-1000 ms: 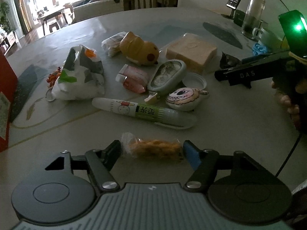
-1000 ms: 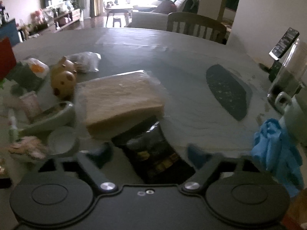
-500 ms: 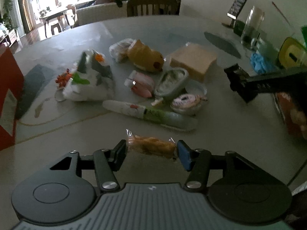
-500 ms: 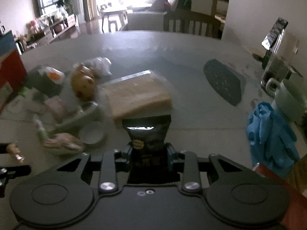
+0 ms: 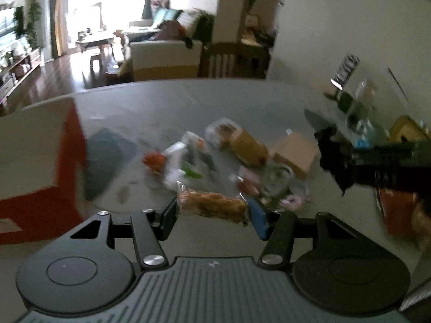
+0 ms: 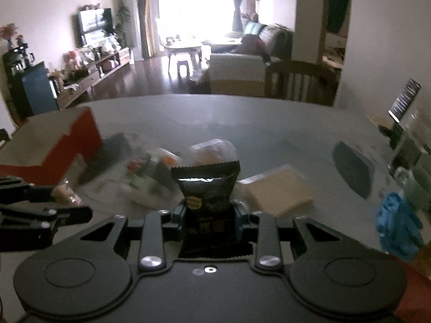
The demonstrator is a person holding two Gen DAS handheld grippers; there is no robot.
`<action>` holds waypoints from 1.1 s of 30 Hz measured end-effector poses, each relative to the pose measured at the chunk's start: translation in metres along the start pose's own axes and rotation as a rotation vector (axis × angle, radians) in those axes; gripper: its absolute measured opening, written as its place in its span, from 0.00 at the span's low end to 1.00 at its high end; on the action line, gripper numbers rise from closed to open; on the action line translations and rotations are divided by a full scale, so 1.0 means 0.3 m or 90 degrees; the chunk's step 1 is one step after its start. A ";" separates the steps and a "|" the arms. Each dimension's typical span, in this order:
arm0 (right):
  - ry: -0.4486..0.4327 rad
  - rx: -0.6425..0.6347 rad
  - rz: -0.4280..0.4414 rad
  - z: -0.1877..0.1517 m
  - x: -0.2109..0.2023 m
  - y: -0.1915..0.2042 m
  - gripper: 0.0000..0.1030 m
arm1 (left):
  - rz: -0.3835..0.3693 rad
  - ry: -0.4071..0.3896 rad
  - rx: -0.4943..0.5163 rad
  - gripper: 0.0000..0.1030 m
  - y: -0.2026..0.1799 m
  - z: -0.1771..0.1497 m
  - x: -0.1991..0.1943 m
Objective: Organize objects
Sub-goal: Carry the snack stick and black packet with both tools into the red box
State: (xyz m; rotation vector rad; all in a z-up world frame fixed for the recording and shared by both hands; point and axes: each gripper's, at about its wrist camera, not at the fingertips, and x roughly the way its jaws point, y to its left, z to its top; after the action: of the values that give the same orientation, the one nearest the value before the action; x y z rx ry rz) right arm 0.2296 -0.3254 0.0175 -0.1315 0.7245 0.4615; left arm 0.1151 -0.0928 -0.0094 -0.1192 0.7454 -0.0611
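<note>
My left gripper (image 5: 212, 212) is shut on a clear packet of orange-brown snack (image 5: 212, 206), held crosswise above the table. My right gripper (image 6: 210, 215) is shut on a black snack packet (image 6: 206, 185) standing upright between the fingers. The right gripper appears at the right of the left wrist view as a dark blurred shape (image 5: 347, 167), and the left gripper (image 6: 40, 210) shows at the left edge of the right wrist view. Below lie a pile of small packets and toys (image 5: 215, 156) and a wrapped bread slab (image 6: 277, 191) on the grey table (image 6: 242, 118).
A red and white box (image 5: 40, 161) stands at the table's left side. A blue cloth (image 6: 398, 223), a glass mug (image 6: 409, 145) and a phone on a stand (image 6: 404, 102) are at the right. A wooden chair (image 6: 299, 80) stands behind the far edge.
Both grippers have risen well above the table with their packets; the pile now looks smaller and lower. The right gripper closed on the black packet between the earliest frame and half a second ago.
</note>
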 end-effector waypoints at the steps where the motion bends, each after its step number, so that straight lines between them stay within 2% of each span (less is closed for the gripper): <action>1: -0.004 -0.004 0.007 0.009 -0.006 0.040 0.31 | 0.004 -0.007 -0.007 0.54 0.031 0.008 -0.024; 10: -0.014 -0.032 0.058 0.101 -0.004 0.337 0.31 | 0.046 -0.036 -0.067 0.54 0.300 0.035 -0.183; 21: -0.044 -0.094 0.109 0.220 0.091 0.633 0.31 | 0.101 -0.082 -0.108 0.55 0.569 0.065 -0.276; 28: -0.022 -0.140 0.133 0.278 0.204 0.794 0.31 | 0.145 -0.078 -0.111 0.55 0.739 0.102 -0.268; 33: 0.016 -0.183 0.131 0.296 0.317 0.887 0.31 | 0.170 -0.046 -0.098 0.55 0.848 0.145 -0.196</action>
State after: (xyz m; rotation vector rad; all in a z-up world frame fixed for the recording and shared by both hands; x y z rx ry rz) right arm 0.2260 -0.0295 0.0315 -0.3340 0.6967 0.7617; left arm 0.1050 0.1688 0.0289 -0.1672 0.6886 0.2540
